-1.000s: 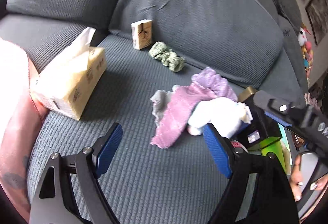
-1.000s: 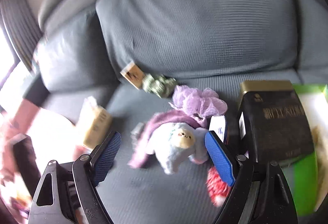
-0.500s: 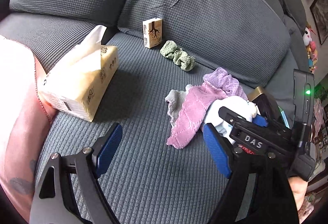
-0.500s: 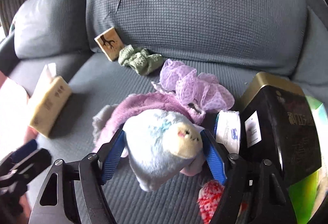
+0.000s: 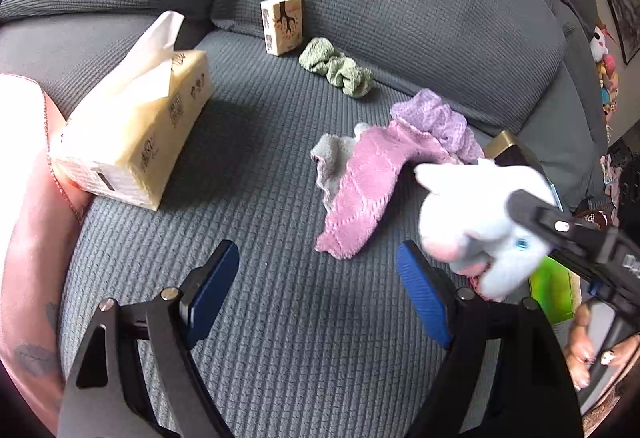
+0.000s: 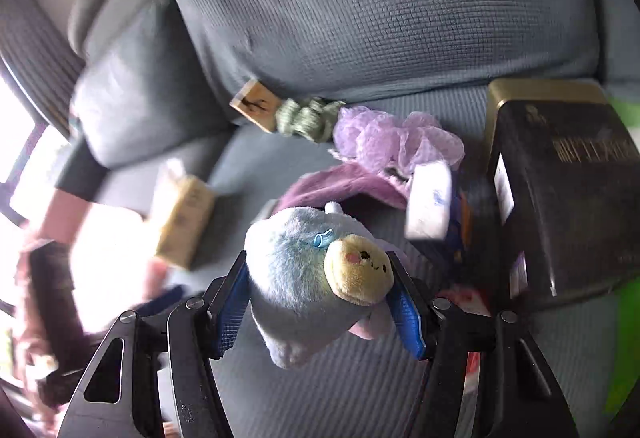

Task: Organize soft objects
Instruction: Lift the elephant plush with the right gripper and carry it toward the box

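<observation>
A pale blue plush toy [image 6: 296, 278] with a yellow snout sits between the blue pads of my right gripper [image 6: 318, 270], whose jaws are closing and pressing its sides. In the left wrist view the plush toy [image 5: 472, 205] hangs above the sofa seat in the right gripper [image 5: 560, 234]. On the seat lie a pink towel [image 5: 368, 189], a grey cloth [image 5: 330, 157], a purple mesh scrunchie [image 5: 436, 117] and a green scrunchie [image 5: 336, 67]. My left gripper [image 5: 316, 262] is open over the bare seat just in front of the pink towel, holding nothing.
A yellow tissue pack [image 5: 132, 125] lies at the left and a small carton [image 5: 281, 23] leans against the back cushion. A black and gold tin [image 6: 560, 189], a white packet [image 6: 428, 201] and something green [image 5: 554, 290] crowd the right. A person's pink sleeve [image 5: 24, 222] is at far left.
The right gripper closed in around the plush toy and raised it off the pink towel. The left gripper stayed open and hardly moved.
</observation>
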Action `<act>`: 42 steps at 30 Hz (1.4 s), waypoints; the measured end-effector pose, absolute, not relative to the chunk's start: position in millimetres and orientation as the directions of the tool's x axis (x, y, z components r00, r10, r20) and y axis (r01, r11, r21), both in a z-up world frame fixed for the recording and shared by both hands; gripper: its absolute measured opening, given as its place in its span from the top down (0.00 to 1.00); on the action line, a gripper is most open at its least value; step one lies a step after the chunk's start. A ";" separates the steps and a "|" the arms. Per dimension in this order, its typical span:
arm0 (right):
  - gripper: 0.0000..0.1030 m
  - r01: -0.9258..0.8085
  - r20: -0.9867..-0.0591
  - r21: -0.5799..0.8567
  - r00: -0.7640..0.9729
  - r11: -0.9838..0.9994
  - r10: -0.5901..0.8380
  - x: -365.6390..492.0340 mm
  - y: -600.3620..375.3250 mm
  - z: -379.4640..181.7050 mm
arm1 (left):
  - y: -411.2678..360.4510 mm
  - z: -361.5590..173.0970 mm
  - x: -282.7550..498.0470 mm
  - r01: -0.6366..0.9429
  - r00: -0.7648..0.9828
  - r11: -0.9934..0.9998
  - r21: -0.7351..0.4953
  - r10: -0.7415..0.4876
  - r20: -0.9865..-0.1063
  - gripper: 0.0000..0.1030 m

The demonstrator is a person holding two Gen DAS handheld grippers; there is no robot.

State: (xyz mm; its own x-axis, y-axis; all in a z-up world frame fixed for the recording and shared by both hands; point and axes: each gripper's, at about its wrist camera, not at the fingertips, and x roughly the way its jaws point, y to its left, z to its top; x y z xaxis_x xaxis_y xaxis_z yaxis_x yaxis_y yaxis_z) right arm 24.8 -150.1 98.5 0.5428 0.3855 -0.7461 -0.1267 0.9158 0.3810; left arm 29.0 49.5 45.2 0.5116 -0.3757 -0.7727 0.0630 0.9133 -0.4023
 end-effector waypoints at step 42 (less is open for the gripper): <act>0.37 -0.241 -0.541 0.660 0.505 0.712 0.673 -1.1 -173.9 120.4 | -8.6 75.3 -6.8 0.406 0.456 0.678 -0.613 -0.731 -0.507 0.64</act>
